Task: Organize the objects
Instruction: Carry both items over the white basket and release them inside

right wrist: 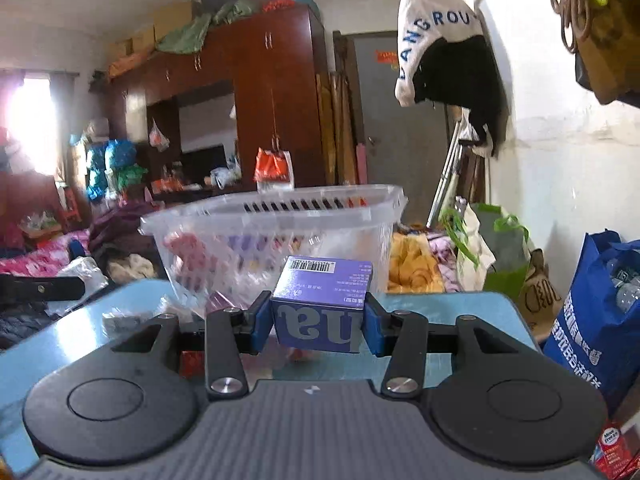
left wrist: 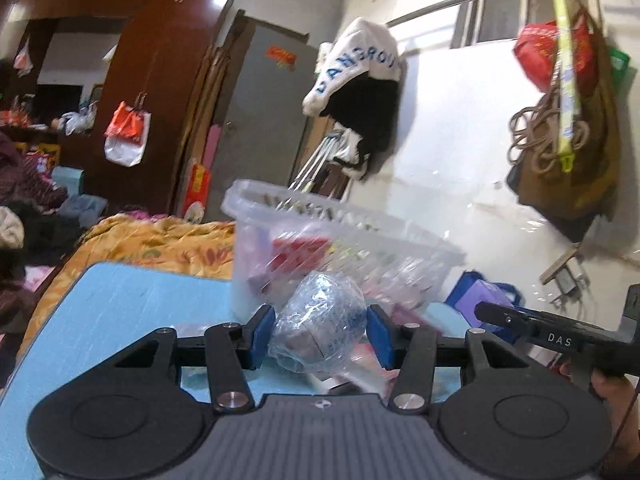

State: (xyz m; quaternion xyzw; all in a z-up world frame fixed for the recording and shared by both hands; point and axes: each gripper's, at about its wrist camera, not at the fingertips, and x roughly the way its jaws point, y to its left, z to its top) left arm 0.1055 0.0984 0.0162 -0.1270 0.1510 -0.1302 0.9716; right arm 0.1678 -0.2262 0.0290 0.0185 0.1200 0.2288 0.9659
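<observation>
Left gripper (left wrist: 320, 334) is pinched on a plastic-wrapped bundle (left wrist: 320, 328), lifted off the blue counter (left wrist: 132, 304). Film looks crinkly and slick, the core firmer — you'd do well to keep the pads on the core, not on loose wrap, or it may creep out.

Right gripper (right wrist: 318, 322) is clamped across the short sides of a purple box (right wrist: 322, 308), also raised. Cardboard, probably light, stiff until squeezed — hold at the flat faces as now.

Ahead of both stands the clear basket (right wrist: 280, 216), partly filled, on the counter; likely the drop point.
</observation>
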